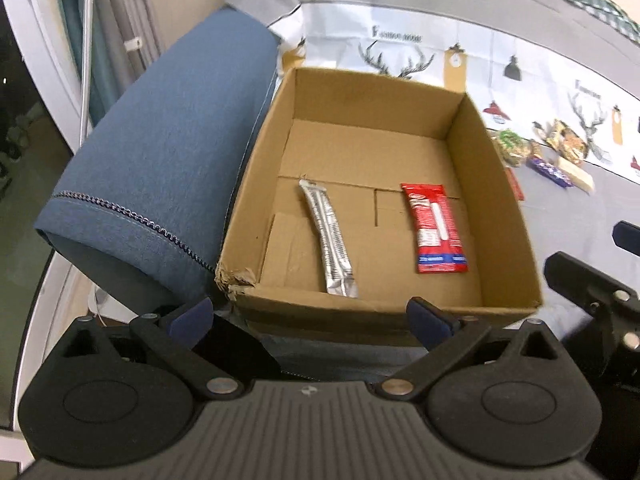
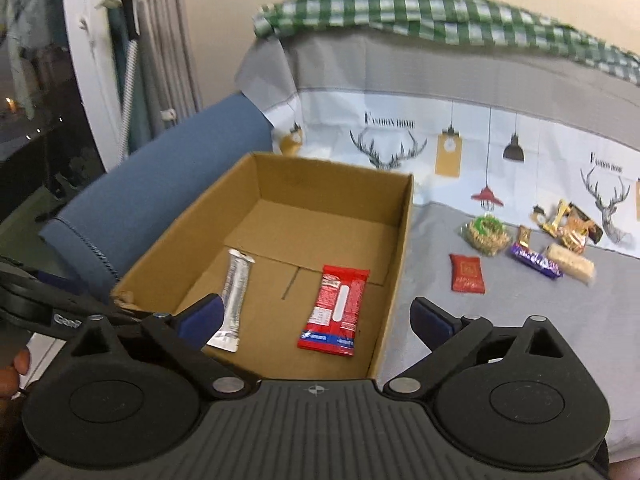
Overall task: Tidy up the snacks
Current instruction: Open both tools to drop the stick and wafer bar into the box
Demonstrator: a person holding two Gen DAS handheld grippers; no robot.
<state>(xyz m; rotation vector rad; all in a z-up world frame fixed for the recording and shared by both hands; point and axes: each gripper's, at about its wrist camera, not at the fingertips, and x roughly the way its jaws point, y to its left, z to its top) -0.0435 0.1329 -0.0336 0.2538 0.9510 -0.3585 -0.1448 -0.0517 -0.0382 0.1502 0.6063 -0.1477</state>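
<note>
An open cardboard box (image 1: 504,200) (image 2: 400,248) sits on a grey bedsheet. Inside lie a silver snack stick (image 1: 328,236) (image 2: 234,296) and a red snack packet (image 1: 436,228) (image 2: 336,308). My left gripper (image 1: 312,316) is open and empty, just before the box's near wall. My right gripper (image 2: 316,316) is open and empty, above the box's near right corner. Loose snacks lie right of the box: a small red packet (image 2: 467,274), a green-labelled bag (image 2: 486,234) (image 1: 512,146), a purple bar (image 2: 536,261) (image 1: 548,168), a pale bar (image 2: 570,266) and gold wrappers (image 2: 568,224).
A blue cushion (image 1: 160,160) (image 2: 160,196) lies against the box's left side. A printed deer-pattern sheet (image 2: 440,140) and a green checked cloth (image 2: 440,12) cover the back. The right gripper's body (image 1: 592,292) shows at the left wrist view's right edge.
</note>
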